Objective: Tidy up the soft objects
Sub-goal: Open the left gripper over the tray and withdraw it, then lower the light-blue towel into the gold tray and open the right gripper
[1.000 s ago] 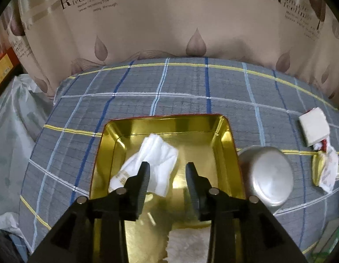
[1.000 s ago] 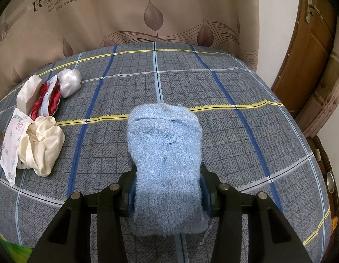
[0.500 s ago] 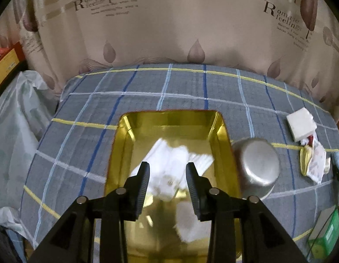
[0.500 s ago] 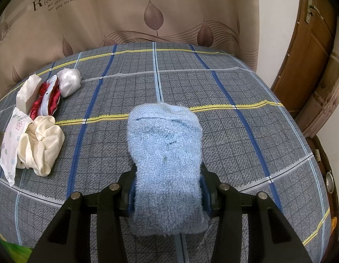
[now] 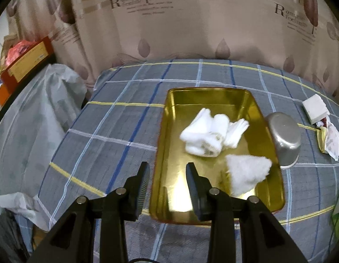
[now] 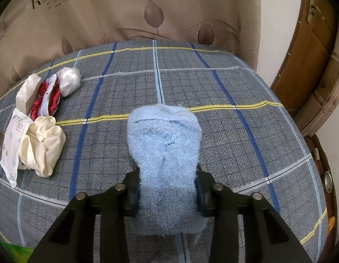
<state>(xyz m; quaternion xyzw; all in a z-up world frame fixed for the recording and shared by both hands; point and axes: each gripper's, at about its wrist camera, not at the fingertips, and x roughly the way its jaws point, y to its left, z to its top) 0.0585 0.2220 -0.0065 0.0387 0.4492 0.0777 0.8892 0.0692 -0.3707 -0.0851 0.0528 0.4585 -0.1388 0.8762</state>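
Note:
A gold tray [image 5: 169,151] lies on the plaid bed cover. In it are white socks [image 5: 204,138] and a white fluffy cloth [image 5: 246,173]. My left gripper [image 5: 167,175] is open and empty, above the tray's near left rim. My right gripper [image 6: 167,188] is shut on a fluffy light-blue sock [image 6: 165,144], held over the cover. A cream scrunchie [image 6: 42,144], a red and white scrunchie [image 6: 46,98], a shiny white bundle [image 6: 68,81], a cream pad [image 6: 27,92] and a floral white packet [image 6: 13,146] lie at the left of the right wrist view.
A steel bowl [image 5: 283,140] stands upside down at the tray's right side. A white square pad [image 5: 315,108] and mixed soft items [image 5: 329,140] lie beyond it. A plastic-covered heap [image 5: 27,120] is left of the bed. A curtain is behind; a wooden door [image 6: 309,65] is at right.
My left gripper has pulled back, up and to the left, away from the white socks, so the whole tray now shows. The right gripper with the blue sock has not moved.

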